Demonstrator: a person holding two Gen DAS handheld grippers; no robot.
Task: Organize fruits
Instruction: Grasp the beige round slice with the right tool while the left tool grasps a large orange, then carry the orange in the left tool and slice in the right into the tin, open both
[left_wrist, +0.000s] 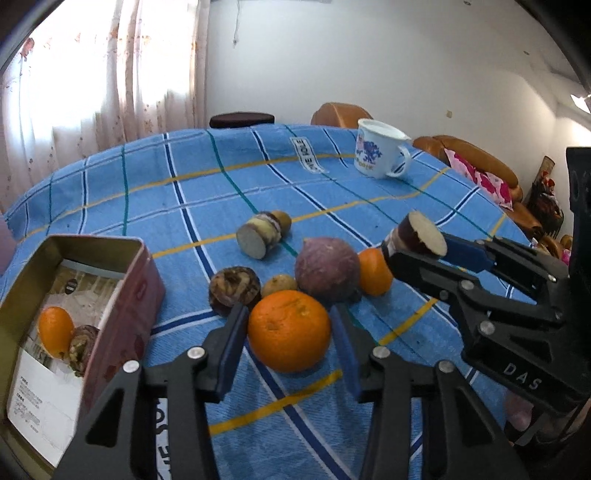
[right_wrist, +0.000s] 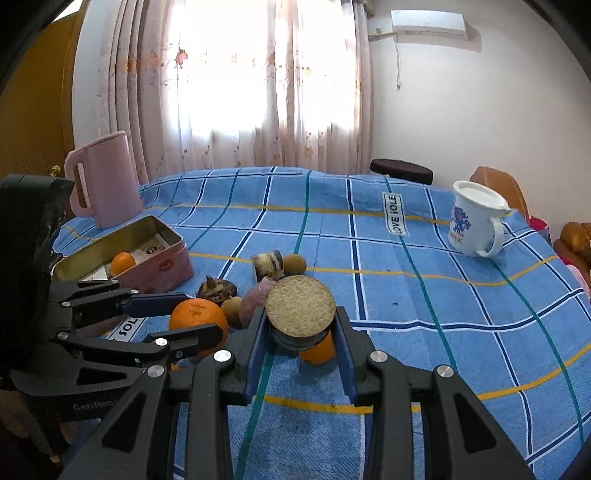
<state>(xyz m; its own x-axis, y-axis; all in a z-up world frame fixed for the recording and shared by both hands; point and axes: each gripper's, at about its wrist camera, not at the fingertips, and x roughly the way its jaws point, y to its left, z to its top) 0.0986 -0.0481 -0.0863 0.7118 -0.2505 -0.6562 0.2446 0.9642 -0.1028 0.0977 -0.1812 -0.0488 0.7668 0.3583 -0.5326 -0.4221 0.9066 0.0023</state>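
At the far left of the left wrist view, a pink tin (left_wrist: 122, 295) is standing open on the blue checked cloth (left_wrist: 221, 192), and a small orange (left_wrist: 56, 331) and a brown knobbly piece (left_wrist: 83, 345) are already lying inside it. The sorting is therefore judged to be partly done.

Just right of the tin, a large orange (left_wrist: 289, 329) is being flanked by the left gripper (left_wrist: 291, 350), whose blue pads (left_wrist: 231, 354) are set closely on either side; a sliver of cloth is seen beside the right pad, so the jaws are read as nearly closed but not yet pressing. Behind this fruit, a dark taro-like root (left_wrist: 233, 286), a small kiwi (left_wrist: 279, 285), a purple tuber (left_wrist: 328, 269) and another orange (left_wrist: 373, 271) are clustered, touching or almost touching. A cut piece (left_wrist: 263, 234) is lying a little farther back.

Further right, a cut tuber chunk (right_wrist: 300, 314) is being held clear of the cloth by the right gripper (right_wrist: 300, 332), clamped at both sides. A white mug (left_wrist: 380, 151) is standing well apart at the far edge.

The step in hand is judged to be the grasping of the large orange. Next, a firm closing, a straight lift away from its neighbours, and a carry leftward over the tin's rim are called for.
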